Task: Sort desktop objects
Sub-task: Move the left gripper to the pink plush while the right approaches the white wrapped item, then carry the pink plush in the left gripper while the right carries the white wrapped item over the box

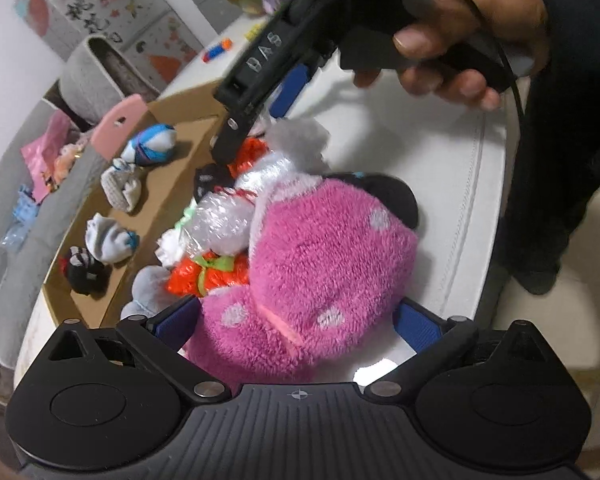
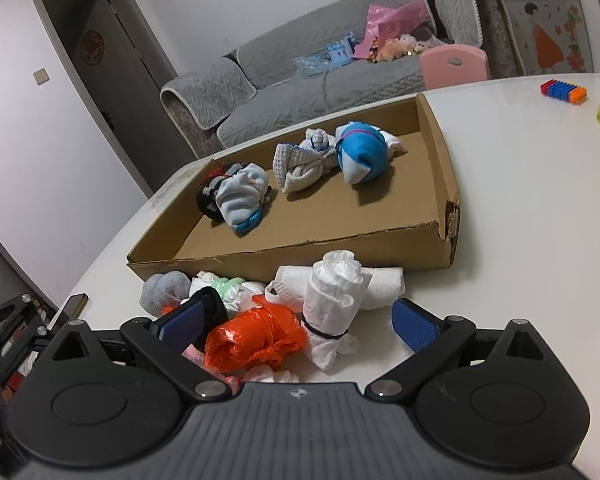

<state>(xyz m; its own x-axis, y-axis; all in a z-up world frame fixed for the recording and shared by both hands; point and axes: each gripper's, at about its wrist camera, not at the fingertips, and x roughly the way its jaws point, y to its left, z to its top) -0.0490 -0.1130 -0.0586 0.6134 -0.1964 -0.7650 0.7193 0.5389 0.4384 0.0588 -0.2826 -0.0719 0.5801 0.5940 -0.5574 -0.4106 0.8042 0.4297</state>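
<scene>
Now, left gripper point(image 1: 296, 326): spread wide around fluffy pink white-dotted plush point(image 1: 320, 264), not pinching. Right gripper point(image 2: 296, 326): parted over crumpled orange plastic bundle point(image 2: 256, 340), near shallow brown cardboard tray point(image 2: 440, 160). Centre, squeeze evenly, lift clear of white tissue roll point(image 2: 332, 300).

The pink plush toy point(image 1: 316, 268) hides much of the orange bag point(image 1: 208, 276) and its own near end lies behind the left tongs point(image 1: 296, 320).

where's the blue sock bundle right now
In the right wrist view the blue sock bundle lies inside the cardboard box, toward its far right end, just right of the grey-and-white knit bundle.
</scene>
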